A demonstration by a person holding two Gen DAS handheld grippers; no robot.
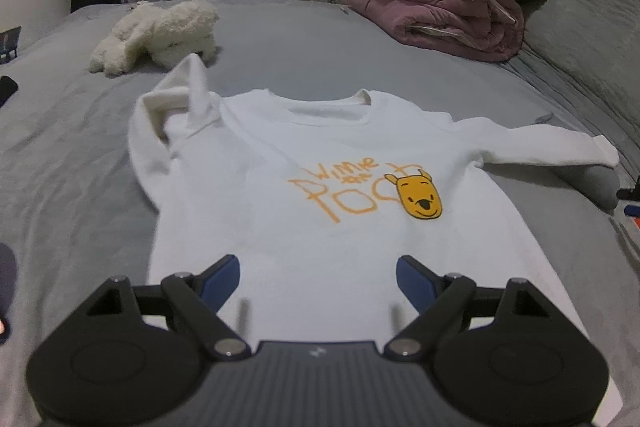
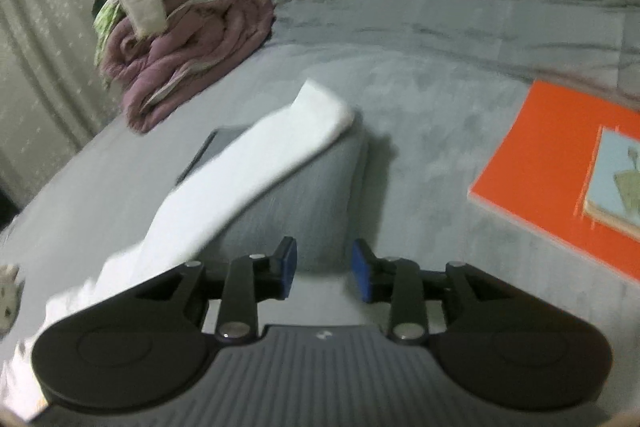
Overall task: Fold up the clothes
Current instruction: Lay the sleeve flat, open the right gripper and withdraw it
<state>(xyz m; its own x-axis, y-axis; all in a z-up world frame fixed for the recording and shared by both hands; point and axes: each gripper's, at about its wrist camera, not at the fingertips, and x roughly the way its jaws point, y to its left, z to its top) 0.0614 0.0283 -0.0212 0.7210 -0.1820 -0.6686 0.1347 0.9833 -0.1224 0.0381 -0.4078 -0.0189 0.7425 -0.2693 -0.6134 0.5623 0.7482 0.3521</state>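
White fleece Pooh sweatshirt (image 1: 320,163): soft, light, floppy; best pinched at sleeve cuff (image 2: 324,111), twelve o'clock. Left gripper (image 1: 318,277), right gripper (image 2: 324,267) released, empty.

You have a grey bed (image 1: 280,39) under everything here. The white sweatshirt (image 1: 320,195) lies flat on it, print up, and serves as your landmark. Beyond its left shoulder lies a cream plush toy (image 1: 156,35). Beyond its right shoulder sits a rolled mauve quilt (image 1: 440,11) with loose clothes heaped on top. Its right sleeve (image 2: 256,155) drapes over a small grey cushion (image 2: 316,195). Right of that sleeve, well apart, lies 1 orange book (image 2: 560,171).
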